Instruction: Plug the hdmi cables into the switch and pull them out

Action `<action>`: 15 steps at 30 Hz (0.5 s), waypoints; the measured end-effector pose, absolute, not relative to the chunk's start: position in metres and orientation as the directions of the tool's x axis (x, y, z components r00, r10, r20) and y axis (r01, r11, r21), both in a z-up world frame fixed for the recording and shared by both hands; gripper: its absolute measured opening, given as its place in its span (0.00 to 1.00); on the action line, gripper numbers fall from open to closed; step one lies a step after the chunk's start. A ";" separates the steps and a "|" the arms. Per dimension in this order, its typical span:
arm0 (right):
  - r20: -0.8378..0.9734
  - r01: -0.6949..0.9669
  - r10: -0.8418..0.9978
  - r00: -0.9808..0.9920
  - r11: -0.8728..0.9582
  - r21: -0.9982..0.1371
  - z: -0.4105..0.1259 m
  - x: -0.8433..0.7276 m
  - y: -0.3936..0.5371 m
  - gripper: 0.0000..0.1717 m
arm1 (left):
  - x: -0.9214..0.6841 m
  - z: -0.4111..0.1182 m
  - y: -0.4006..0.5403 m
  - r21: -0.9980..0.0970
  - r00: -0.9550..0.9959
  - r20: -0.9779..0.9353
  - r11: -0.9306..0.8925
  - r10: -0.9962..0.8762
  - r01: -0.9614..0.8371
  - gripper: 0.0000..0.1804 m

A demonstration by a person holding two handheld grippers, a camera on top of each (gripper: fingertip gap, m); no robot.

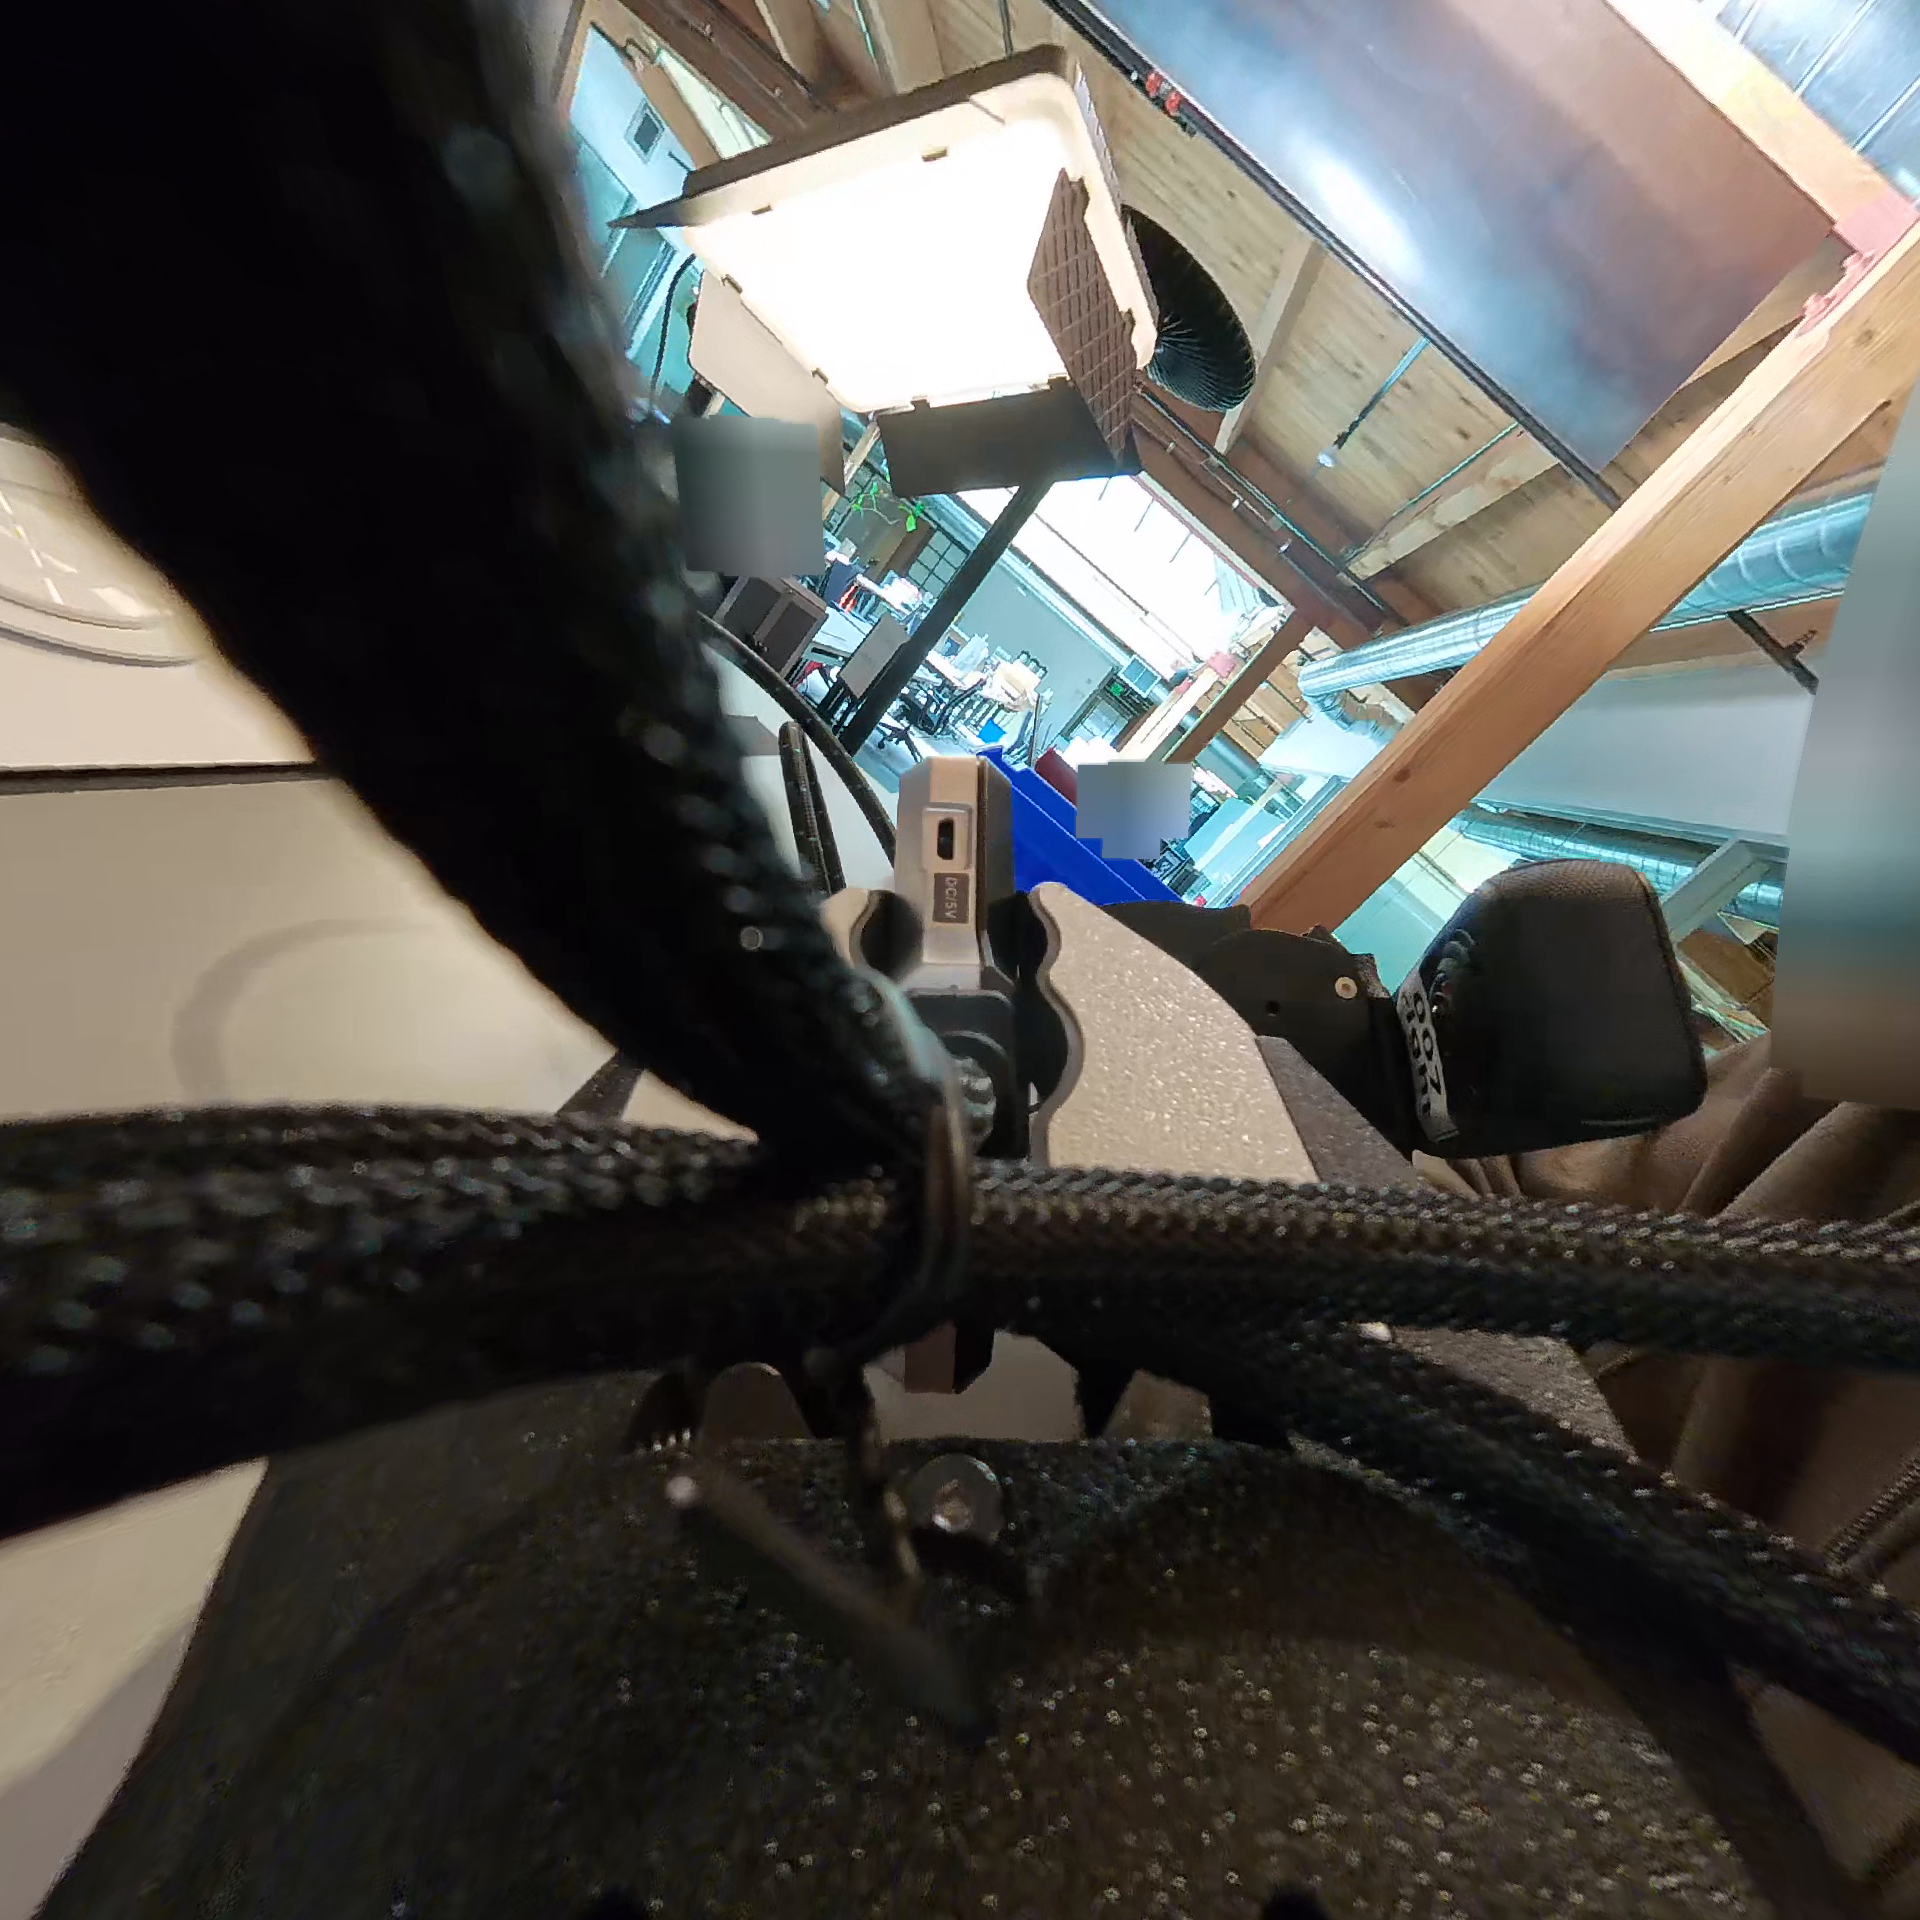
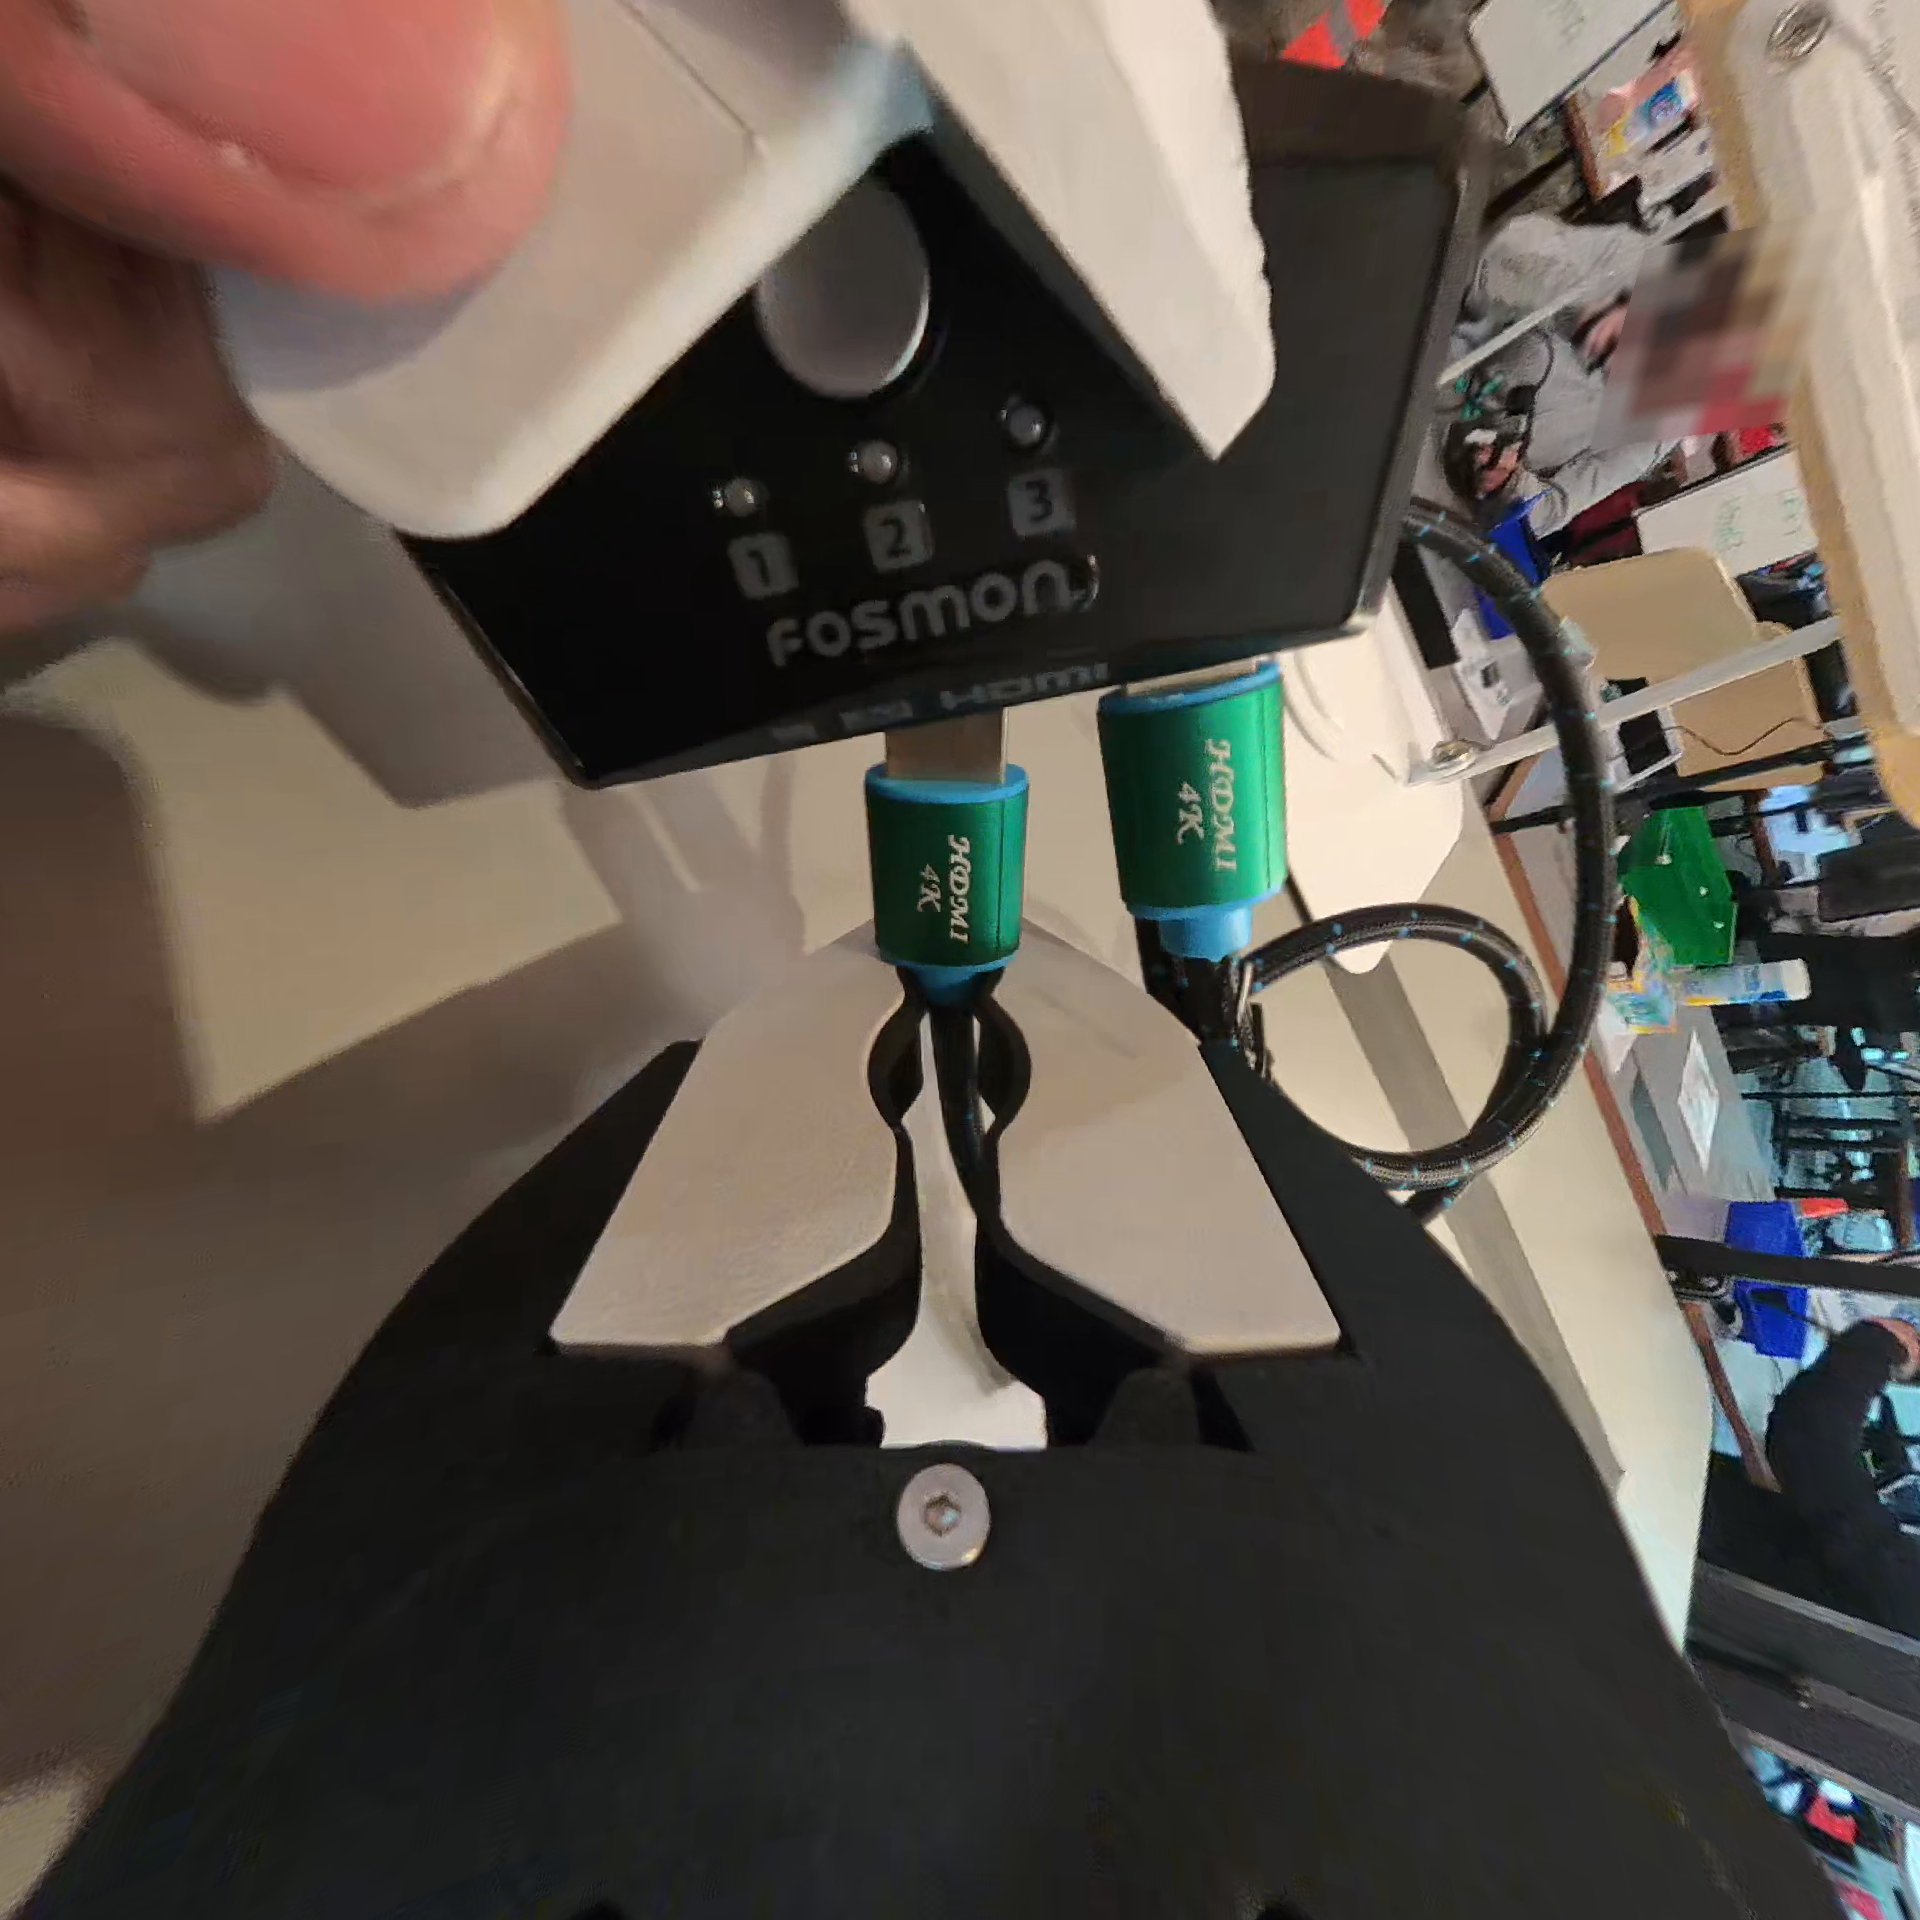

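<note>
In the left wrist view my left gripper (image 1: 956,935) is shut on a small grey and black switch box (image 1: 951,862), seen edge-on with a port facing me. In the right wrist view the same black box (image 2: 935,582) shows its button and small lights, clamped by the left gripper's white fingers (image 2: 1143,208). My right gripper (image 2: 951,997) is shut on the braided cable just behind a green plug (image 2: 943,862). That plug's metal tip sits partly in the box's lower edge. A second green plug (image 2: 1195,800) is plugged in beside it.
Thick black braided cables (image 1: 1247,1226) cross the left wrist view close to the lens. A cable loop (image 2: 1455,1039) hangs at the right. A thumb (image 2: 260,125) rests at the upper left. White table (image 1: 208,883), blue bins (image 1: 1070,842), a wooden beam (image 1: 1558,644), a lamp panel (image 1: 883,260). My right fingertips sit around 8 cm from my left ones.
</note>
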State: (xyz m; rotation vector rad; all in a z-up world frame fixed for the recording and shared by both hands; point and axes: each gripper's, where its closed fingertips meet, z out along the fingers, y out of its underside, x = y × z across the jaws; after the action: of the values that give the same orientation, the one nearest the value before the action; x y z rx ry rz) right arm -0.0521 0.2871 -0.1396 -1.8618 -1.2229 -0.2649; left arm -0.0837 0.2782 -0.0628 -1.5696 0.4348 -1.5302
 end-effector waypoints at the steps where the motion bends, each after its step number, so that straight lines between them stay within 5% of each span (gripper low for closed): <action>1: 0.598 0.827 0.635 0.489 -0.121 -0.548 -0.137 -0.054 0.287 0.02 | -0.086 -0.062 0.279 -0.772 0.184 0.620 -0.549 -0.763 0.321 0.16; 15: 0.745 0.794 0.472 0.471 0.140 -0.591 -0.116 -0.061 0.286 0.02 | -0.097 -0.065 0.283 -0.717 0.142 0.673 -0.593 -0.726 0.366 0.15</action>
State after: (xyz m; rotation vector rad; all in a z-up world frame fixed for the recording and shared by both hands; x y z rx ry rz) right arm -0.0612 0.2855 -0.1161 -1.5026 -1.1599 -0.3320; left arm -0.0967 0.2825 -0.0647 -1.5575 0.3608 -1.5958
